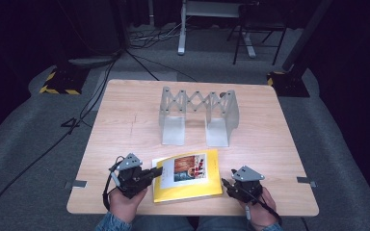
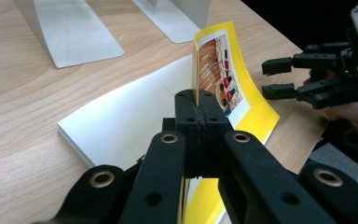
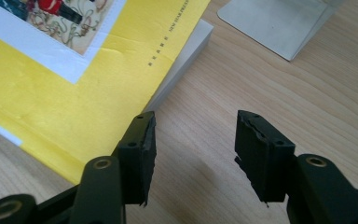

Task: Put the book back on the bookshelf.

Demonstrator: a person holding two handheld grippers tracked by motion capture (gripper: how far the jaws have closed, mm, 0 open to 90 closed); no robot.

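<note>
A yellow book (image 1: 192,190) with a picture on its cover lies near the table's front edge. My left gripper (image 1: 158,173) is at the book's left side. In the left gripper view it (image 2: 198,100) is shut on the edge of the yellow cover (image 2: 223,70), which stands lifted off the white first page (image 2: 121,116). My right gripper (image 1: 225,184) is just right of the book, open, with nothing between its fingers. In the right gripper view it (image 3: 196,130) hovers over bare wood beside the book's (image 3: 74,93) corner. It (image 2: 276,78) also appears in the left gripper view, beyond the cover.
A grey metal expanding book rack (image 1: 197,103) stands at the table's middle, its two flat base plates (image 2: 74,32) pointing toward the book. One plate (image 3: 279,23) lies just beyond the right gripper. Cables and stand legs are on the floor behind the table (image 1: 125,110).
</note>
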